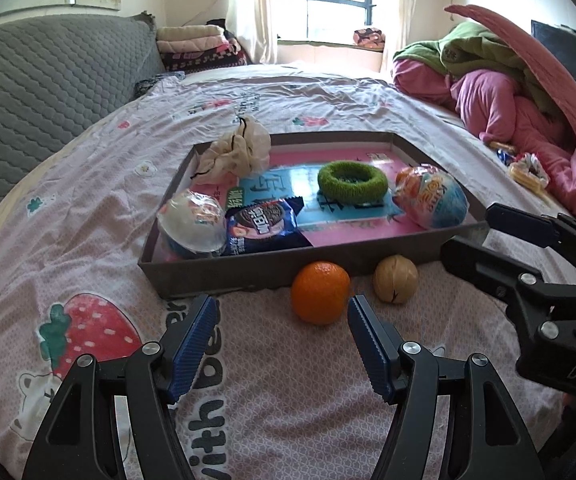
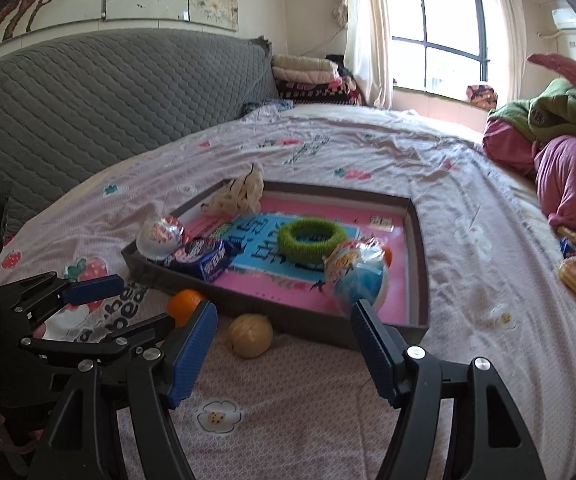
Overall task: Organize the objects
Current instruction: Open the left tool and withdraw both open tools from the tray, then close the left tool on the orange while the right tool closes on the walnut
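A shallow grey tray (image 1: 248,270) with a pink floor lies on the bedsheet. It holds a green fuzzy ring (image 1: 352,182), a blue biscuit packet (image 1: 262,226), a wrapped egg toy (image 1: 432,196), a clear-wrapped ball (image 1: 192,222) and a crumpled cream cloth (image 1: 236,152). An orange (image 1: 320,292) and a beige walnut-like ball (image 1: 395,283) rest on the sheet against the tray's near wall. My left gripper (image 1: 282,308) is open just short of the orange. My right gripper (image 2: 284,312) is open and empty, with the beige ball (image 2: 250,335) ahead between its fingers.
Loose snack packets (image 1: 528,172) lie on the bed at the right beside a heap of pink and green bedding (image 1: 488,92). A grey quilted headboard (image 1: 48,80) runs along the left. Folded blankets (image 1: 196,46) are stacked at the back by the window.
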The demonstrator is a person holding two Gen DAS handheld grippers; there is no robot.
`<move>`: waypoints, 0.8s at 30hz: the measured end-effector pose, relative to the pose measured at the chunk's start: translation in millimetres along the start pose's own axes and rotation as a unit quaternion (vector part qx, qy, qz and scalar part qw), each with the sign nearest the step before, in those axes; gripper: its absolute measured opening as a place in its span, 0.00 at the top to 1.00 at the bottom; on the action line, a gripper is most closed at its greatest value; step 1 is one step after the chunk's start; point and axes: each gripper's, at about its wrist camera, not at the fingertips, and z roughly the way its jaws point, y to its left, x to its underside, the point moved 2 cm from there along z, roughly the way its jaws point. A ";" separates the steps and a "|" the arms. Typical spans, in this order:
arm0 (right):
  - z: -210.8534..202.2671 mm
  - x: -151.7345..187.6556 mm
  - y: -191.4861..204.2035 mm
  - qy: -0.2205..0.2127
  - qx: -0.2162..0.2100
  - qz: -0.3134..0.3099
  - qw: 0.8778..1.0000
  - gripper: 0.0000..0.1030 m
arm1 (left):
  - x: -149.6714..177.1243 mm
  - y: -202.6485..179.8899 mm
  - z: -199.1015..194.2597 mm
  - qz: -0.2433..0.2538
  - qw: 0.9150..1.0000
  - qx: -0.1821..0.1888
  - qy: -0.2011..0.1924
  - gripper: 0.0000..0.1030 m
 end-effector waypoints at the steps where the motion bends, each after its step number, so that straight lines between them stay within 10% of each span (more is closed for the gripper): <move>1: 1.9 1.3 0.2 0.006 -0.005 0.003 1.000 0.33 | 1.5 -1.2 1.5 0.002 1.000 0.001 0.002 0.32; 24: 41.6 16.7 1.9 0.075 -0.039 0.055 0.995 0.33 | 8.2 -6.9 24.5 0.028 1.000 0.004 0.000 0.32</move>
